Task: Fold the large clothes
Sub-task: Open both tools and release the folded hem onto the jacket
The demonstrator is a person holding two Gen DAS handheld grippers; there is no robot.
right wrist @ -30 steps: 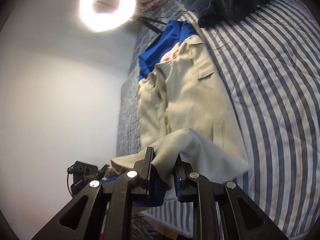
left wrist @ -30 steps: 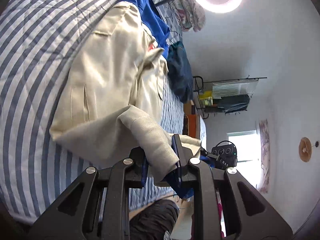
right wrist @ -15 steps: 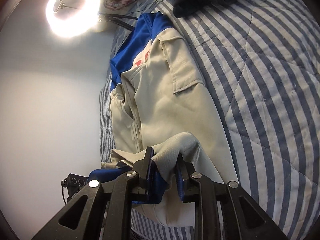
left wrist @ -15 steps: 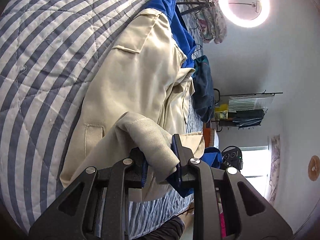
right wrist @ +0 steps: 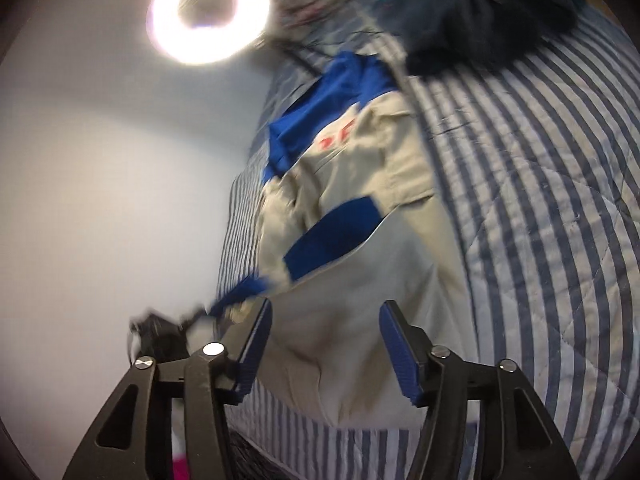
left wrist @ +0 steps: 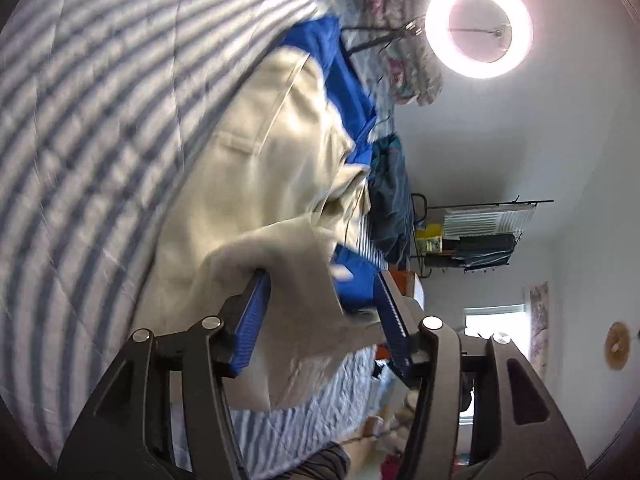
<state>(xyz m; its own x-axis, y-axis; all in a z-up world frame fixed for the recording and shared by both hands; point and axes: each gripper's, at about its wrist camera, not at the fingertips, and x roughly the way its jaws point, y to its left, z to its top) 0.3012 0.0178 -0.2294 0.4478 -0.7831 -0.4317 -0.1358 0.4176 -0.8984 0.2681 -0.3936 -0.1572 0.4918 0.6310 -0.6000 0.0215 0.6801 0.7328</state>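
A beige jacket with blue lining (left wrist: 260, 184) lies on the blue-and-white striped bed quilt (left wrist: 80, 120). It also shows in the right wrist view (right wrist: 360, 240). My left gripper (left wrist: 320, 292) is open; a loose fold of the jacket's hem still drapes between its spread fingers. My right gripper (right wrist: 326, 320) is open just above the folded-over hem, with the cloth lying free between the fingers. The hem's blue lining (right wrist: 332, 236) shows turned up across the jacket.
A dark garment (right wrist: 480, 20) lies heaped on the quilt (right wrist: 540, 200) beyond the jacket. A lit ring light (left wrist: 478, 28) stands at the bed's far side. A clothes rack (left wrist: 472, 236) and a window are past the bed's edge.
Both grippers have opened and let go of the jacket's hem, which they held shut before. The hem has dropped onto the jacket, folded over, showing blue lining.
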